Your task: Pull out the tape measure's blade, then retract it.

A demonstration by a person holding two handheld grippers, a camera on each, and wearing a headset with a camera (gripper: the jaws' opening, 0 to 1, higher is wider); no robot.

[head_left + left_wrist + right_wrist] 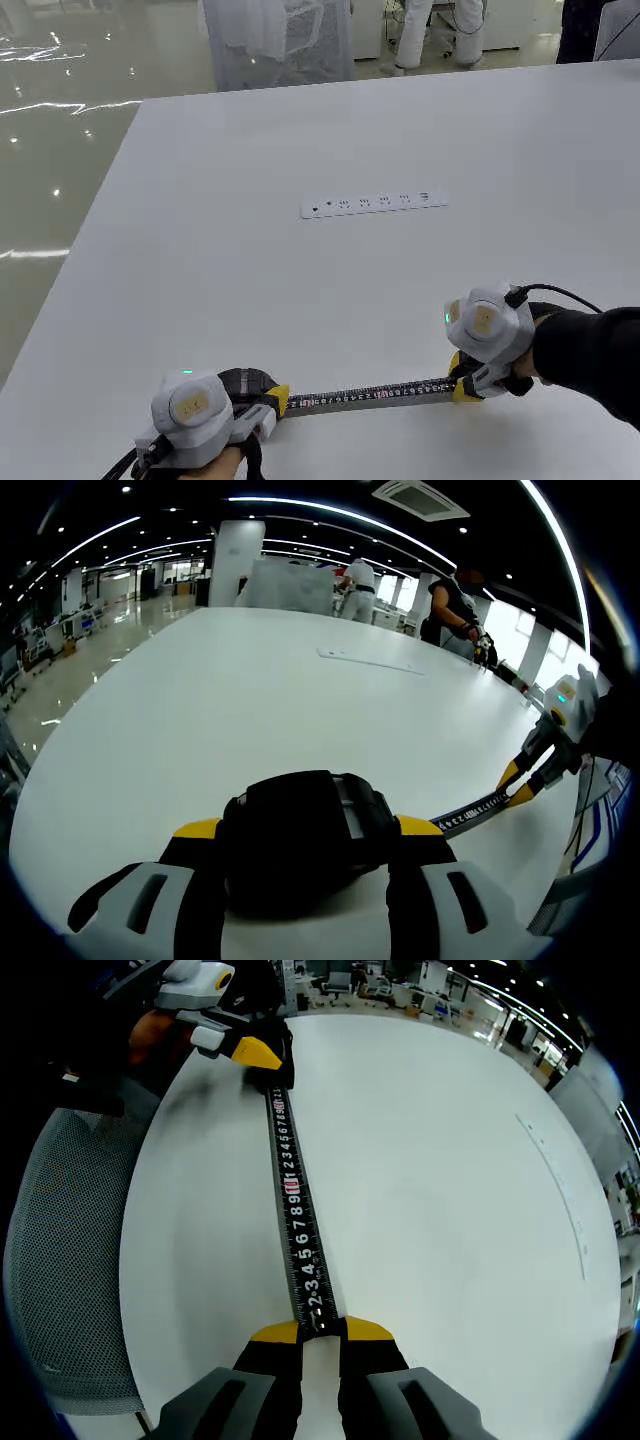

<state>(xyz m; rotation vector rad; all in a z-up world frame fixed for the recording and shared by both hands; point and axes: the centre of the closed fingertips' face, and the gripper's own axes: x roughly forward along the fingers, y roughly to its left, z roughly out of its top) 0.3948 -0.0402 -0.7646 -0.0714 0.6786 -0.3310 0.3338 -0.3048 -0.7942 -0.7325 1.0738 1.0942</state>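
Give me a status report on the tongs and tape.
Left tongs shut on case. Right tongs shut on blade tip, blade drawn out between them. Power strip lies far off, nothing in the way.

Black, rounded tape measure case [248, 383], low left in head view. Dark blade [370, 396] drawn out straight rightward, pale numerals facing up, seemingly taut.
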